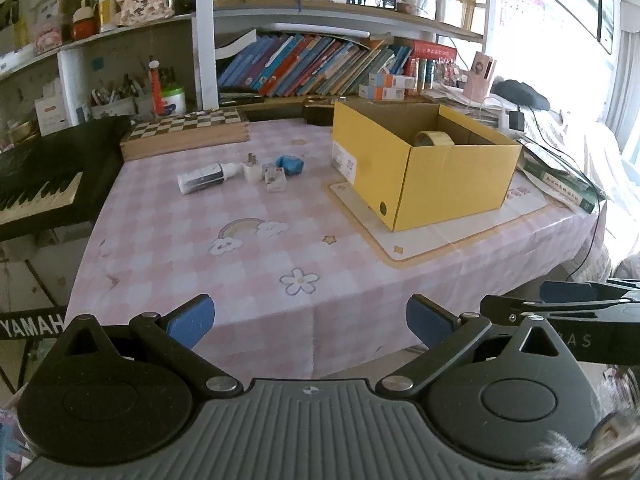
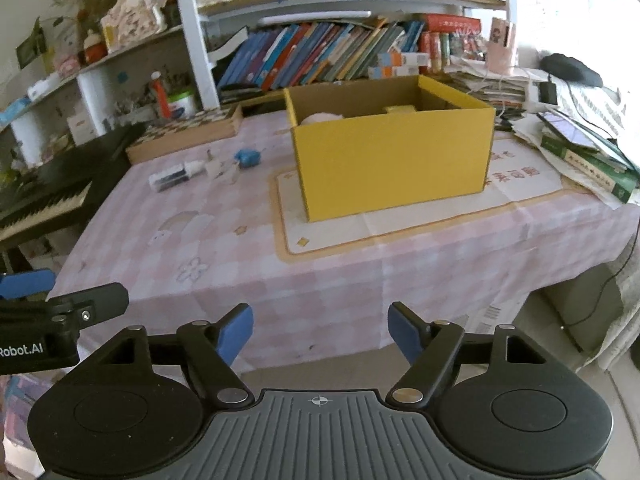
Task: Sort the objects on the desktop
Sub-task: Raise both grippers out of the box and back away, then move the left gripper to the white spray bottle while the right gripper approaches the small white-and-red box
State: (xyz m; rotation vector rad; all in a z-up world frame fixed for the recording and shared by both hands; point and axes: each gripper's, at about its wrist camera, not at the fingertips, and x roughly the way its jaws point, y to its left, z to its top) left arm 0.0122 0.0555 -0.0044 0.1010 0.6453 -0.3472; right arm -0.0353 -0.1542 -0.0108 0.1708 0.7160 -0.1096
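Left wrist view: the left gripper [image 1: 310, 320] fills the bottom of the frame, jaws released and holding nothing, above the near edge of the pink checkered surface [image 1: 280, 248]. The right gripper [image 2: 320, 334] is likewise spread wide and bare. Farther up, left of centre, lie a white bottle [image 1: 202, 178], a white plug [image 1: 252, 170], a small clear box [image 1: 275, 180] and a blue object [image 1: 291, 165], close together. Right of them stands the yellow box [image 1: 424, 172] with a tape roll [image 1: 434, 139] inside. Beyond, a chessboard box [image 1: 186, 134].
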